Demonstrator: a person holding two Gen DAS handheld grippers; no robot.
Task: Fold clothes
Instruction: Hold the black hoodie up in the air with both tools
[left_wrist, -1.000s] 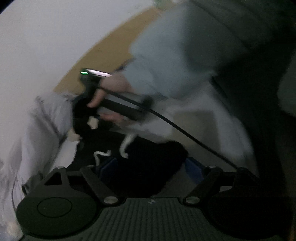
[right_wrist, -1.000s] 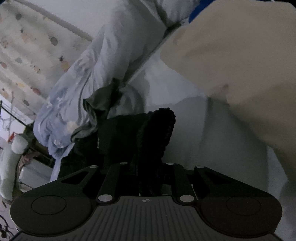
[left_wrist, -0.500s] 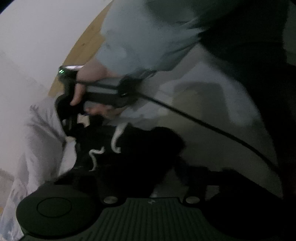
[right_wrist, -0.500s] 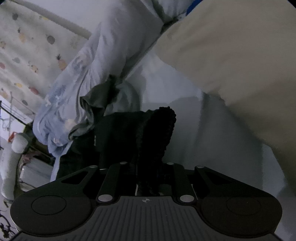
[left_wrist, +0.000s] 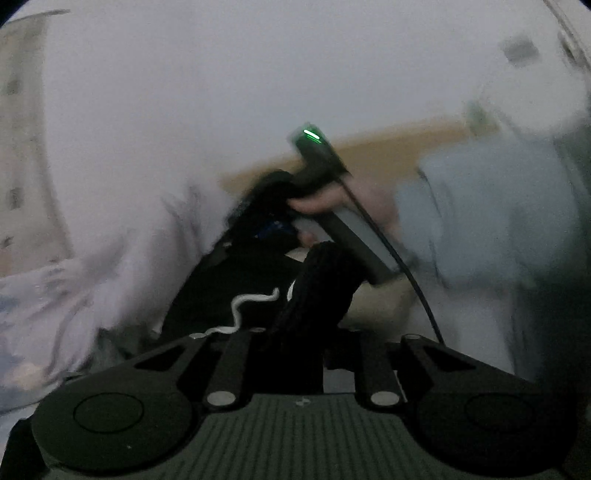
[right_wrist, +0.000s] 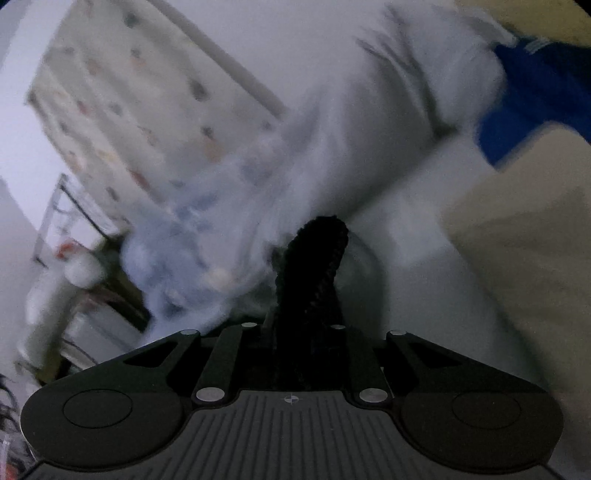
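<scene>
Left wrist view: your left claw (left_wrist: 306, 314) is clamped on a ribbed edge of the black garment (left_wrist: 229, 295), white drawstring (left_wrist: 240, 306) trailing over the near finger. A second ago that cloth lay low and bunched on the bed; now it's up off it, hanging taut between both claws. To the right, your right hand (left_wrist: 332, 201) holds the other gripper tilted up, green light on, grey sleeve (left_wrist: 480, 210) behind. Heavy blur, so you're swinging fast.

Right wrist view: right claw (right_wrist: 295, 332) is pinched on a black knit edge (right_wrist: 317, 266) standing up between the fingers, same grip as before. Background has swung: patterned curtain (right_wrist: 122, 103) and pale duvet (right_wrist: 295, 155) fill the frame, beige pillow (right_wrist: 524, 229) pushed to the right edge, blue cloth (right_wrist: 528, 107) above it.

Judgement: garment is lifted and being spread or shaken out; no fold is visible on it.
</scene>
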